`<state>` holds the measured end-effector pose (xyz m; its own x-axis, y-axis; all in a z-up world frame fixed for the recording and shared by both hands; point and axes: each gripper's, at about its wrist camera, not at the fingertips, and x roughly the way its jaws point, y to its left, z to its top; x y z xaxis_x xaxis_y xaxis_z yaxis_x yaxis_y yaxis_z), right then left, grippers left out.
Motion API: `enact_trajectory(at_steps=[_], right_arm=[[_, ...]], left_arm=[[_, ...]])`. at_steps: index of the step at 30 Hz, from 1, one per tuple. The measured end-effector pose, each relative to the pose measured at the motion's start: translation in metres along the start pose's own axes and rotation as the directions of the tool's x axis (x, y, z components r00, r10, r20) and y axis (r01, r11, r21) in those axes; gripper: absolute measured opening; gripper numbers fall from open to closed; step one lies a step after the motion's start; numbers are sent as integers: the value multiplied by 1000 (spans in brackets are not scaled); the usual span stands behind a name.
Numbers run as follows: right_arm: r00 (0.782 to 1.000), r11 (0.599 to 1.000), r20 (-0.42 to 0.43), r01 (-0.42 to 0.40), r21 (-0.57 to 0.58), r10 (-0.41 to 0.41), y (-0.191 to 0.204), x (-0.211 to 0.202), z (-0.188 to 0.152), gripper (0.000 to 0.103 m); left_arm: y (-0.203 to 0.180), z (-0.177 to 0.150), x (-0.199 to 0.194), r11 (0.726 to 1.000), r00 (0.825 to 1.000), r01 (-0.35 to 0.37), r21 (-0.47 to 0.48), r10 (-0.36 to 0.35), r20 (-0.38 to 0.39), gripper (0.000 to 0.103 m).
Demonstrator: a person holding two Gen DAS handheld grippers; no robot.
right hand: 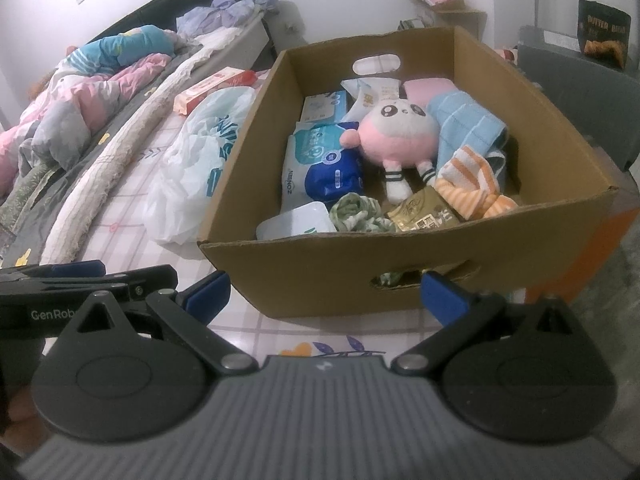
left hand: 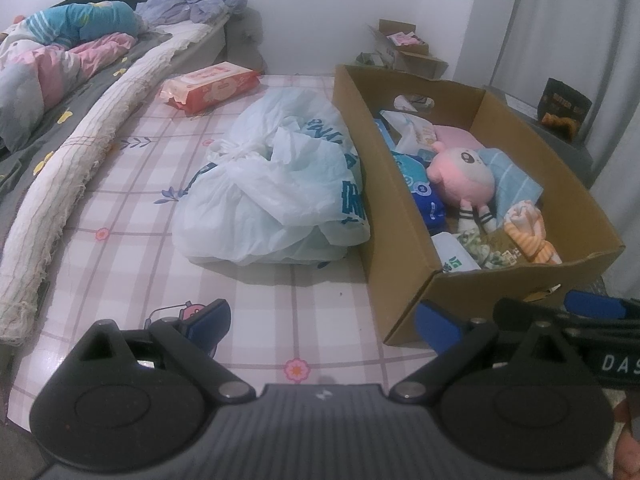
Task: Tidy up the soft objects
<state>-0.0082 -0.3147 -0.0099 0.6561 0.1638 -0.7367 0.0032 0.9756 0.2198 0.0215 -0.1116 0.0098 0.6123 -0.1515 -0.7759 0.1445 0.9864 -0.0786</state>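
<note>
Soft objects: a pink plush toy (right hand: 394, 136), a blue towel (right hand: 464, 124), an orange-striped cloth (right hand: 472, 188) and a green patterned cloth (right hand: 356, 212) lie together in the cardboard box (right hand: 400, 276), among wipe packs and a gold packet.
Left gripper (left hand: 322, 322): jaws spread wide, holding nothing, low over the checked sheet (left hand: 120, 272), just short of the box's near corner.
Right gripper (right hand: 324, 294): jaws wide apart and empty, in front of the box's near wall, below its handle cut-out.
Box position: it stands on the checked sheet at the bed's edge.
Plastic bag (left hand: 280, 184): white, crumpled, touching the box's left wall.
Red pack (left hand: 210, 86): flat on the sheet beyond the bag, well apart from the box.
Rolled pale blanket (left hand: 80, 168): runs along the left of the sheet, beside a heap of bedding (left hand: 60, 60).
</note>
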Motion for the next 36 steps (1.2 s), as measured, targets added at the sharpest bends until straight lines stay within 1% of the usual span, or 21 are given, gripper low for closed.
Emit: enact_trajectory(at_steps=[36], right_arm=[[1000,1000,-4,-3,1,3,3,1,0,102]], left_arm=[[-1,1,-3,1000,1000,-4,-1,4,-8,98]])
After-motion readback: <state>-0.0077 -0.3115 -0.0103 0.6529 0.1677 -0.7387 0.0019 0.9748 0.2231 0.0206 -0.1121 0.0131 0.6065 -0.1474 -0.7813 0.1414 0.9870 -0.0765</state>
